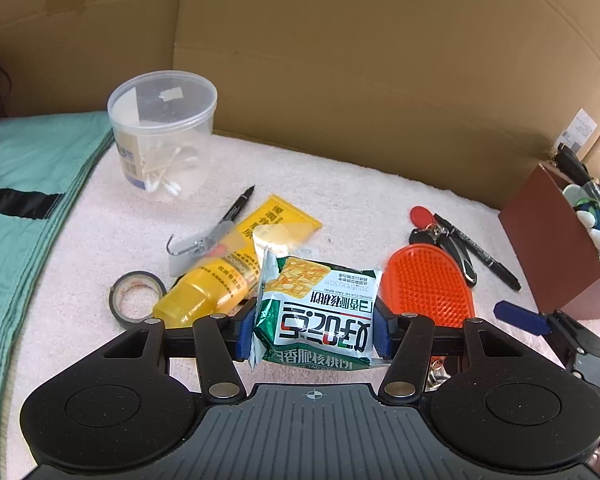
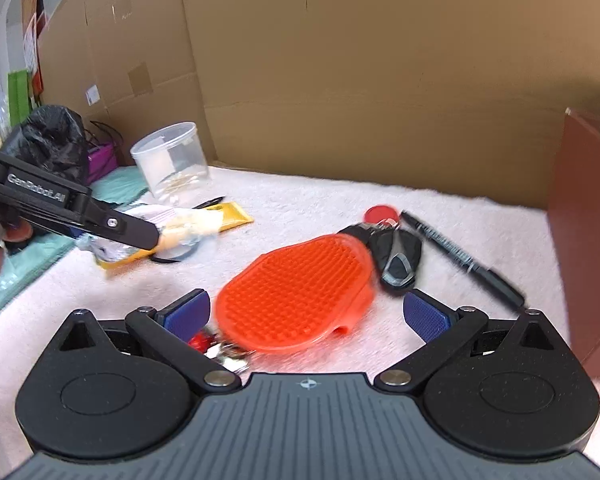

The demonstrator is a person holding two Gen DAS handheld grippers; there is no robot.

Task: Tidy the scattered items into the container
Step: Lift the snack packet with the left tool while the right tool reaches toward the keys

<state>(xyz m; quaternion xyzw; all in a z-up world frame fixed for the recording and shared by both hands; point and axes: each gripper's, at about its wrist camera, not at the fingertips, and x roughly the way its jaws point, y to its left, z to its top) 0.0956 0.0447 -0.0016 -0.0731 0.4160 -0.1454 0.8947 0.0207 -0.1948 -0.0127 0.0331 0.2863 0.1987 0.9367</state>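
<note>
Between the left gripper's (image 1: pixel 314 330) pads sits a clamped snack packet (image 1: pixel 320 316); the right gripper (image 2: pixel 306 314) gapes empty over the orange brush (image 2: pixel 296 292).

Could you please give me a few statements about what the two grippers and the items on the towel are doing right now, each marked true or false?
1. The left gripper is shut on the snack packet. True.
2. The right gripper holds the orange brush. False: its jaws stand open, and the brush lies on the towel between them.
3. The clear tub has cotton swabs inside. True.
4. The yellow tube is in the brown box. False: it lies on the towel beside the tape roll.
5. A black marker lies right of the car key. True.
</note>
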